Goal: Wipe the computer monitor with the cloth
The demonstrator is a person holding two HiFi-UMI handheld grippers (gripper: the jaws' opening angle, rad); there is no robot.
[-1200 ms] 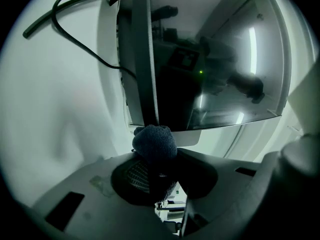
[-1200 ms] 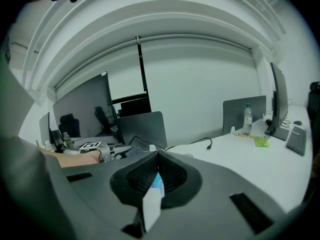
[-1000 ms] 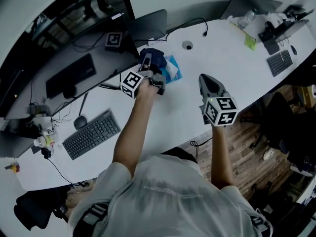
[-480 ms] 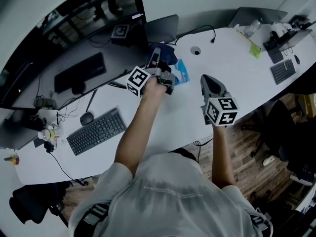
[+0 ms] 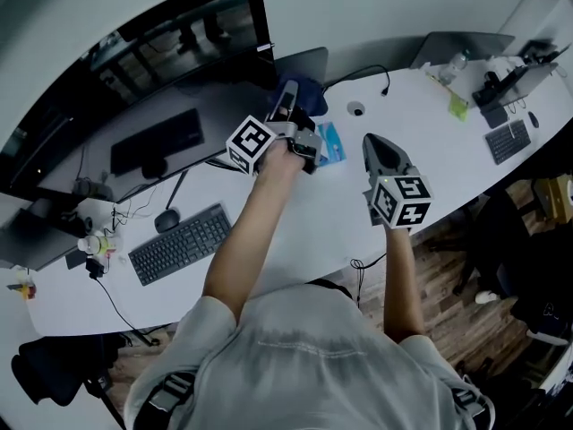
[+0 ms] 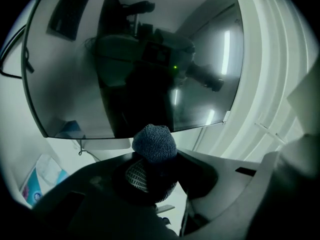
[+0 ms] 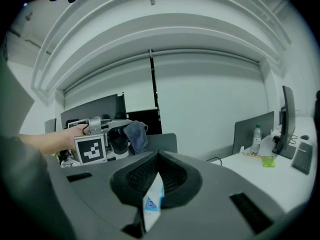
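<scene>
A big curved dark monitor [image 5: 134,52] stands at the back left of the white desk [image 5: 295,222]. My left gripper [image 5: 288,97] is raised near the monitor's lower right corner, shut on a dark blue cloth [image 5: 303,90]. In the left gripper view the cloth [image 6: 154,143] bulges out between the jaws, with the screen [image 6: 125,59] close ahead and a gap still showing. The right gripper view shows the left gripper [image 7: 112,134] and the hanging cloth [image 7: 135,134]. My right gripper [image 5: 376,141] hovers over the desk, shut on a thin white-and-blue packet [image 7: 152,201].
A blue tissue pack [image 5: 331,143] lies on the desk between the grippers. A black keyboard [image 5: 175,245] and mouse [image 5: 166,219] sit left, with cables around them. At the far right are a bottle [image 5: 452,61], a green note [image 5: 457,106] and another keyboard [image 5: 508,140].
My left gripper has lifted the cloth off the desk area and carried it up and back toward the monitor's lower right corner. The right gripper has stayed put.
</scene>
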